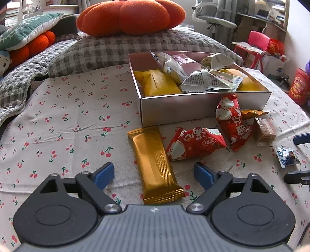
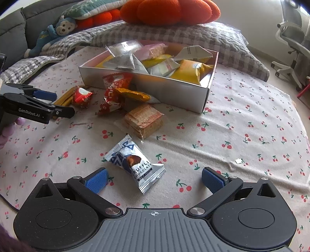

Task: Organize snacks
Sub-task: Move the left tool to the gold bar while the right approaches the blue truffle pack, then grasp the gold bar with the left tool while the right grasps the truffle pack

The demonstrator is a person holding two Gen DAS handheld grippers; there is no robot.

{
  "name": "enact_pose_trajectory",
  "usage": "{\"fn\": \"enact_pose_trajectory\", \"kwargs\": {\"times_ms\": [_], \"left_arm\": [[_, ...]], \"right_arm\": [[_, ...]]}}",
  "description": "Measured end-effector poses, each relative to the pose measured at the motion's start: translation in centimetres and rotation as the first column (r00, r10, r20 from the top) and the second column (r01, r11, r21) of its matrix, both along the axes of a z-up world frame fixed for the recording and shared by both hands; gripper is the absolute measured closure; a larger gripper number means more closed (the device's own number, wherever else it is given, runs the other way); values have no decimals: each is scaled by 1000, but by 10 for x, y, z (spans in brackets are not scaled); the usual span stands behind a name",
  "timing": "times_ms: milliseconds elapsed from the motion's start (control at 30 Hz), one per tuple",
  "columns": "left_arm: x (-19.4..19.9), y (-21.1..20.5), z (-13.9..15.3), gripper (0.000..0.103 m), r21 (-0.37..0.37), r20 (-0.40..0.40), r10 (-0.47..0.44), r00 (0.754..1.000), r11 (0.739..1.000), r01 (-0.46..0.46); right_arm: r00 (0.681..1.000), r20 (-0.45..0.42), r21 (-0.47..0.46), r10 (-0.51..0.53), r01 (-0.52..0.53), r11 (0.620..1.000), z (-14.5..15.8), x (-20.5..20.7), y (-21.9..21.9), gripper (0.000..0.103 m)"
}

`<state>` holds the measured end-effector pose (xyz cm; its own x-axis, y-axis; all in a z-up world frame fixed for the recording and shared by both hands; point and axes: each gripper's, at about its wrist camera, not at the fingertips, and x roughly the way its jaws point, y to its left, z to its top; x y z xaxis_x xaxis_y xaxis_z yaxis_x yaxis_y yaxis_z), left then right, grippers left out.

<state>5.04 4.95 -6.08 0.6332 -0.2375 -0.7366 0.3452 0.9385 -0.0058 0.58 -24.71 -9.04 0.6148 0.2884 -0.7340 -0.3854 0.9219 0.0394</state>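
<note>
A cloth (image 1: 67,116) with small cherry prints covers the surface, and behind it lie a checked blanket (image 1: 120,46) and an orange cushion (image 1: 129,17). On the cloth stands a silver box (image 1: 193,108), open at the top and already filled with snacks: yellow packets (image 1: 160,83) and white packets with print (image 1: 209,80).

In front of the box some snacks lie loose on the cloth. A long gold bar (image 1: 155,166) lies with one end near the box wall and the other end toward the left gripper (image 1: 154,172). Beside it is a red packet (image 1: 195,144), and a second red packet (image 1: 232,122) leans on the box wall. A pack of wafers (image 2: 144,120) lies just beside the red ones. A small blue and white chocolate packet (image 2: 135,164) lies apart from the others, nearer to the right gripper (image 2: 155,181).

The fingers of the left gripper stand apart on both sides of the gold bar and do not touch it. The fingers of the right gripper stand wide apart too, with the chocolate packet between them, not pressed.
</note>
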Motion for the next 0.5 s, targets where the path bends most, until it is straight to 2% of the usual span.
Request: {"fn": "enact_pose_trajectory", "kwargs": {"times_ms": [100, 333, 500], "left_arm": [[0, 0, 2, 31, -2, 0, -9, 1000, 1000, 9], [1, 1, 4, 46, -4, -4, -1, 1000, 1000, 1], [3, 2, 7, 64, -1, -11, 6, 1000, 1000, -6]], "right_arm": [[1000, 4, 1, -2, 2, 1000, 0, 0, 1, 0], [1000, 13, -9, 2, -2, 1000, 1, -1, 3, 1], [999, 26, -19, 21, -21, 1000, 3, -5, 6, 4]]}}
